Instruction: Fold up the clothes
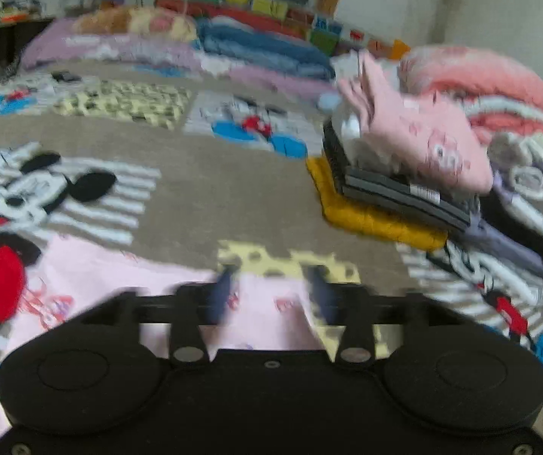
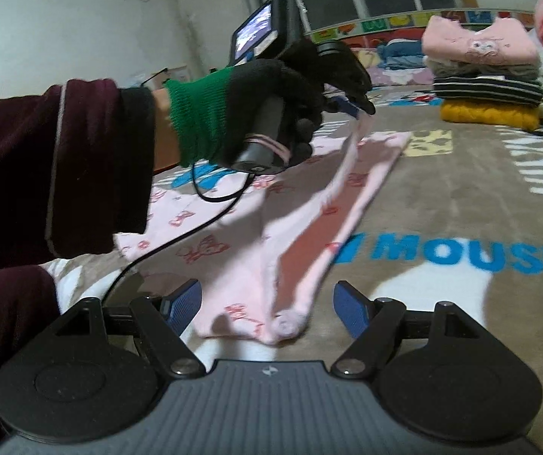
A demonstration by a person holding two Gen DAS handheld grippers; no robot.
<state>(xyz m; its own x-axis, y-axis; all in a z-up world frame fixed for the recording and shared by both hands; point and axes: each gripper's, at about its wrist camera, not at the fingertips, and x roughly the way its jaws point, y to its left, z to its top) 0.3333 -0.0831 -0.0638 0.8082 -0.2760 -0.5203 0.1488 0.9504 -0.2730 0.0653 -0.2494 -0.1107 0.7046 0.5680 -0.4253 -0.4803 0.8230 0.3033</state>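
Two grippers: left gripper [image 2: 351, 108] pinching a pink garment [image 2: 309, 220] edge, lifted; right gripper [image 2: 267, 303] fingers spread, empty, garment corner between.
Garment: partly flat on Mickey Mouse blanket [image 2: 442, 208], fold unfinished.
Done: folded stack [image 2: 487, 79] beyond.

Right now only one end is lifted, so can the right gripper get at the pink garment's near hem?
Probably yes: the right gripper is open, its fingers either side of the hem of the pink printed garment, nothing between.
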